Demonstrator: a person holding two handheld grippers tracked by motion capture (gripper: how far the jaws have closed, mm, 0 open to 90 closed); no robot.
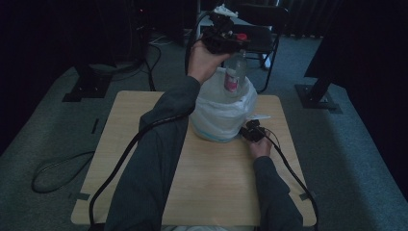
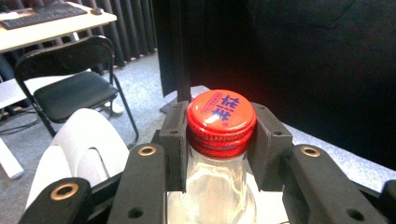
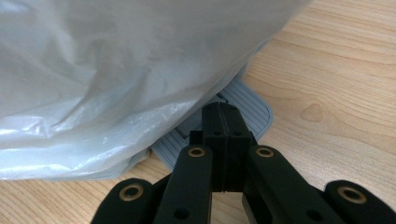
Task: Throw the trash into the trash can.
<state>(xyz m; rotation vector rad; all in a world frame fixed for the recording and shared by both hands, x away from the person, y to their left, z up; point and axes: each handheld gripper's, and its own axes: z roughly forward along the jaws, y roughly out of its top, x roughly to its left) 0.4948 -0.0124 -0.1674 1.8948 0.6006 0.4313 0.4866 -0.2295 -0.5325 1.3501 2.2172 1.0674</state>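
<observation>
A clear plastic bottle (image 2: 219,186) with a red cap (image 2: 221,119) printed in blue hangs neck-up between the jaws of the left gripper (image 1: 222,38), which clamp just under the cap — the left arm is stretched forward and raised, holding the bottle above the white bag-lined bin (image 1: 221,115). The right gripper (image 1: 253,131) lies low on the bench (image 1: 211,187), jaws pressed together — their tips over the grey ribbed edge (image 3: 250,105) at the bin's foot.

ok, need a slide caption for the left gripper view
Left hand-held gripper clamped on the neck of a clear bottle just under its red cap.
</observation>
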